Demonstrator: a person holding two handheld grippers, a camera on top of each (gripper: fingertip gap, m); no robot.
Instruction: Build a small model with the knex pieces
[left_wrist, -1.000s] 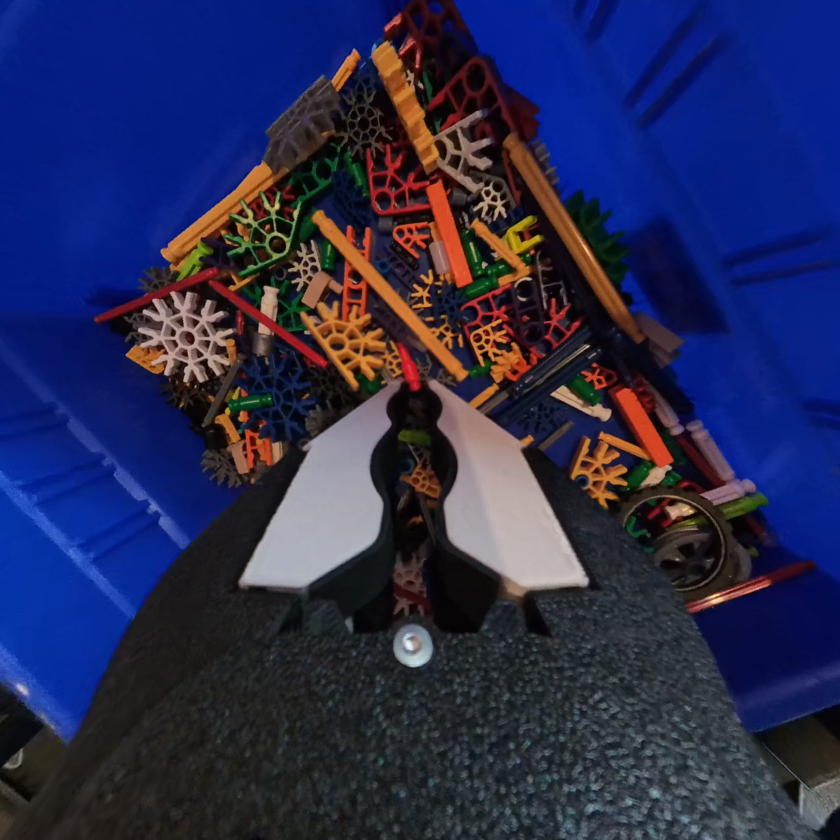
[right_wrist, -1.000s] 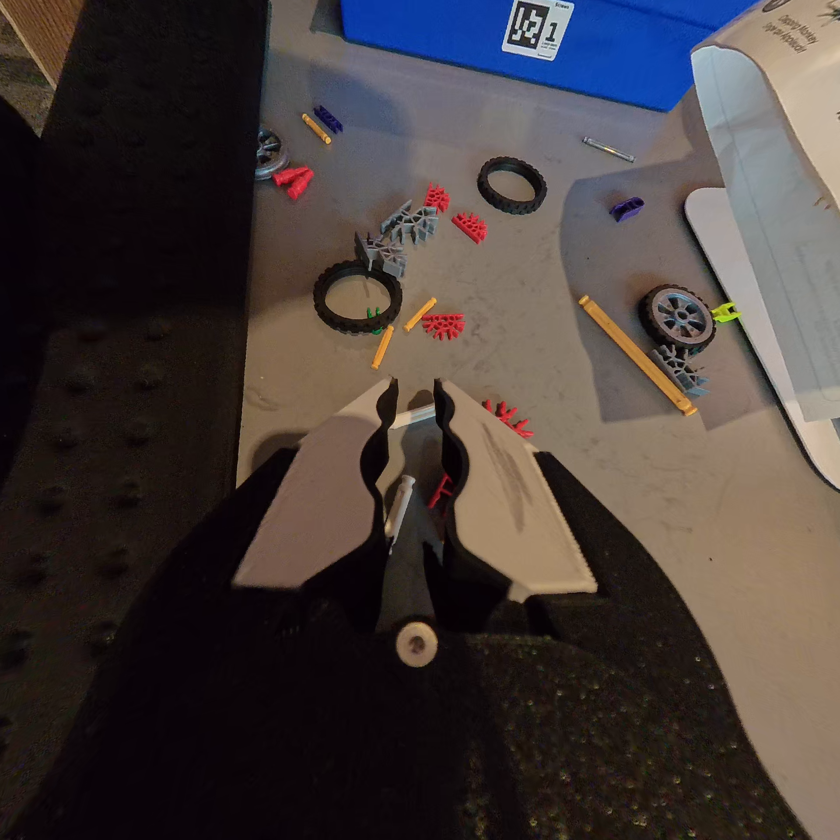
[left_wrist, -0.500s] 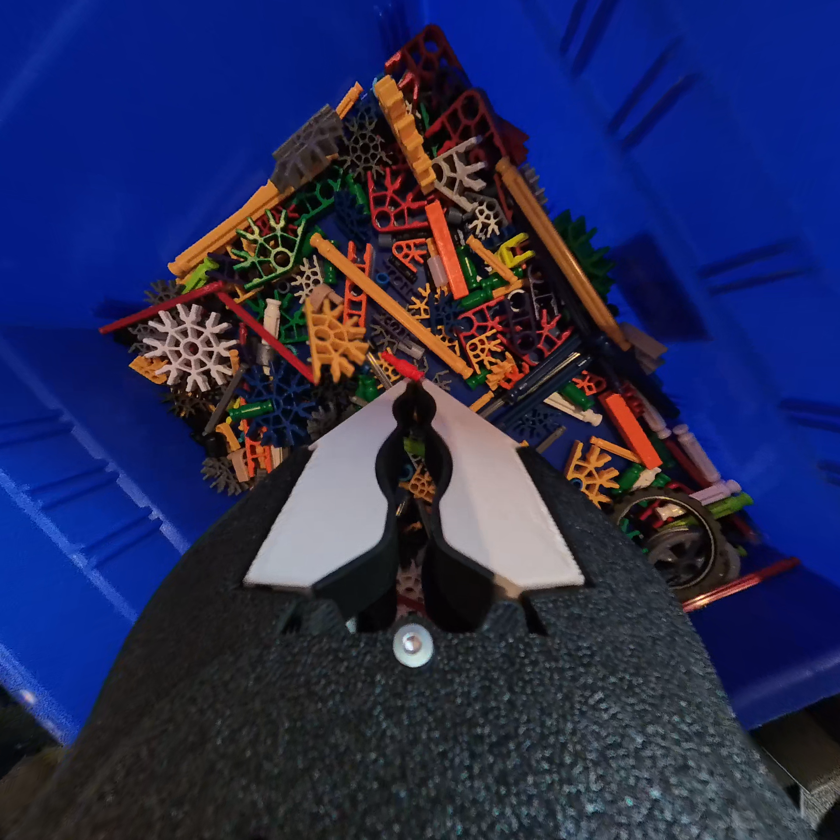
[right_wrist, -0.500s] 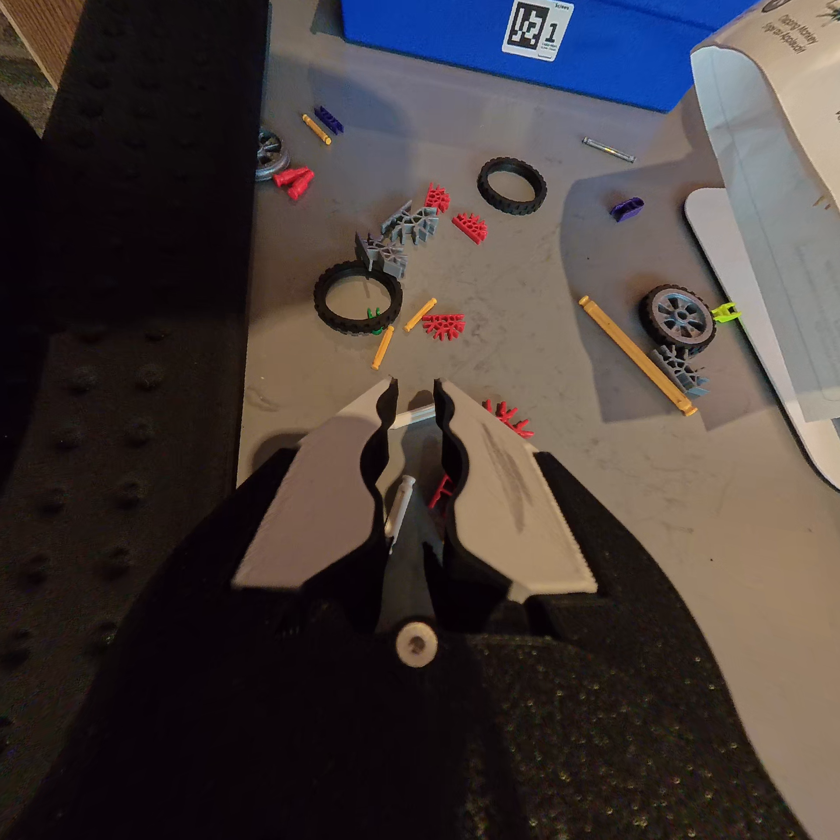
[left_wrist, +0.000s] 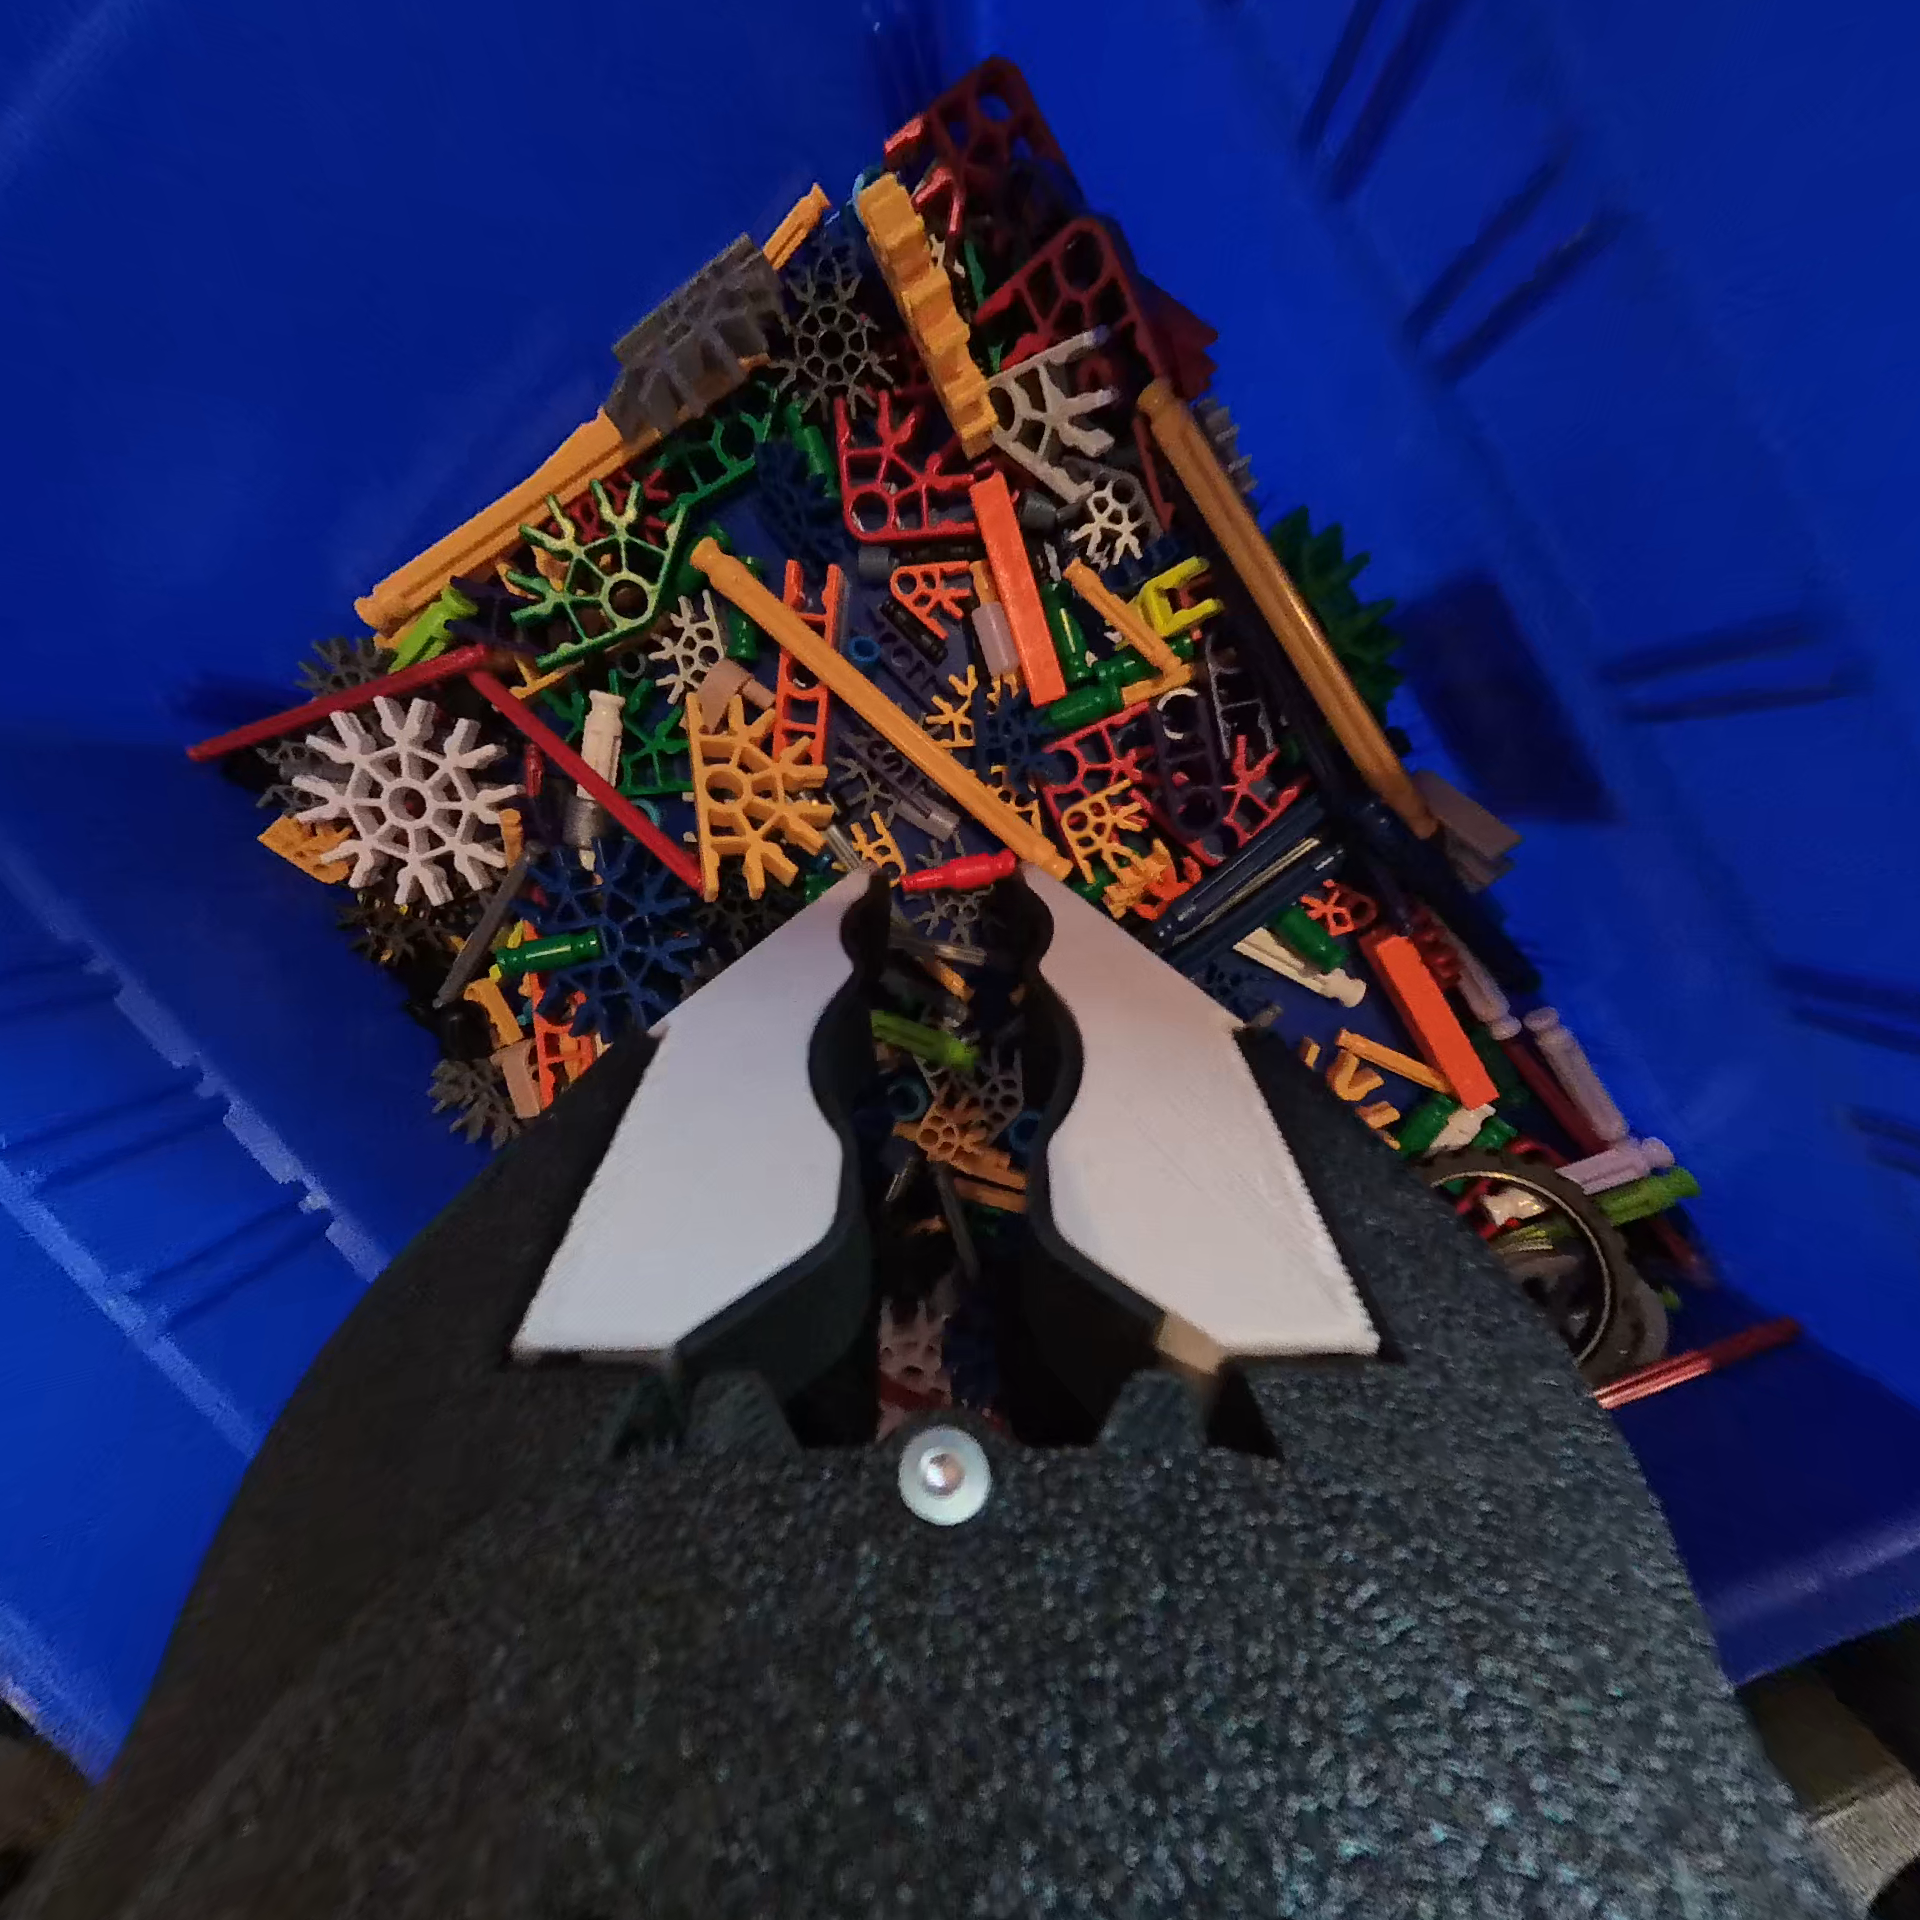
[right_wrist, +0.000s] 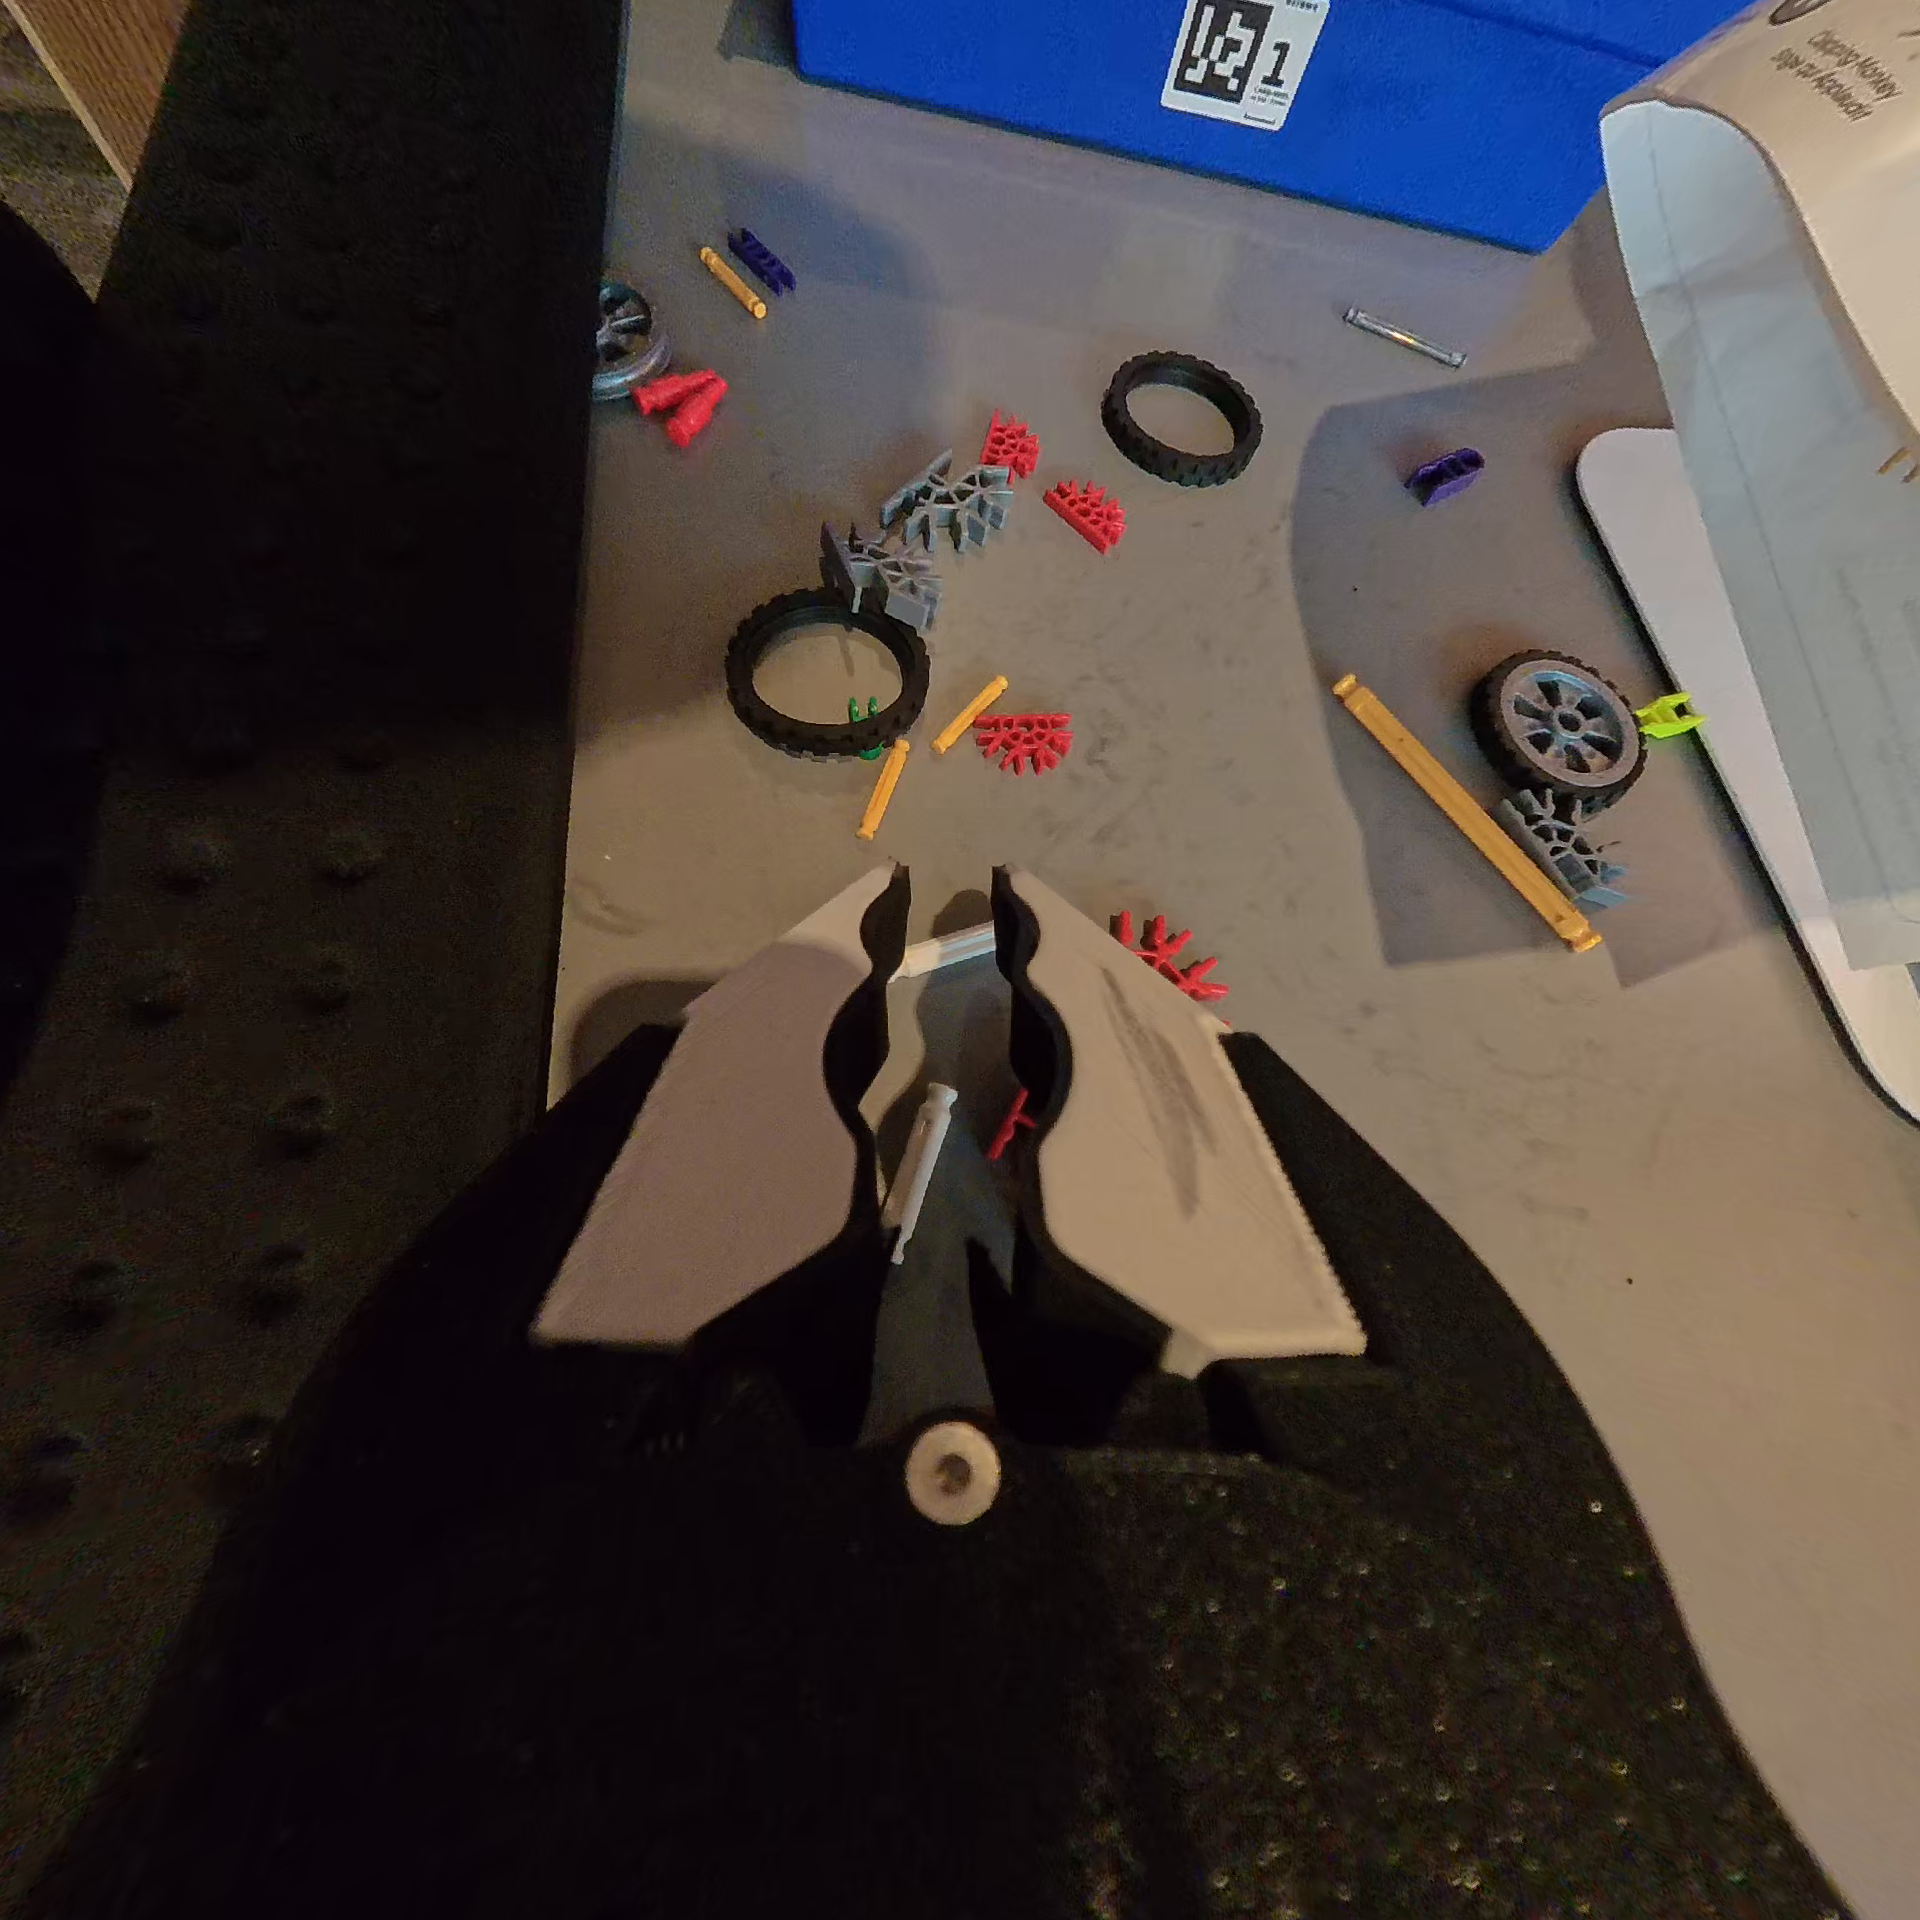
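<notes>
My left gripper (left_wrist: 951, 883) is open inside a blue bin (left_wrist: 312, 312), just above a heap of toy construction pieces. A small red rod (left_wrist: 956, 871) lies crosswise right at its fingertips, loose from the pads. A yellow connector (left_wrist: 753, 795) and a long yellow rod (left_wrist: 873, 717) lie just beyond. My right gripper (right_wrist: 948, 878) is slightly open and empty, low over a grey table (right_wrist: 1195, 1143). A white rod (right_wrist: 920, 1153) lies on the table under its fingers, another white rod (right_wrist: 951, 948) lies near the tips, and a red connector (right_wrist: 1169, 956) is beside the right finger.
On the table lie two black tyres (right_wrist: 826, 675) (right_wrist: 1181, 418), a grey wheel (right_wrist: 1564, 722), a long yellow rod (right_wrist: 1465, 816), grey connectors (right_wrist: 945, 509) and red ones (right_wrist: 1023, 740). The blue bin (right_wrist: 1403, 94) stands at the back, white paper (right_wrist: 1787, 364) at the right, a black mat (right_wrist: 312, 623) at the left. Left tips to right tips: about 35 centimetres. The white rod (right_wrist: 920, 1153) is closer to my right gripper, around 5 centimetres from its tips; the left tips are 40 centimetres off.
My left gripper was shut on the small red rod; its jaws have opened and the rod has turned crosswise at the tips. The right gripper has not moved.
</notes>
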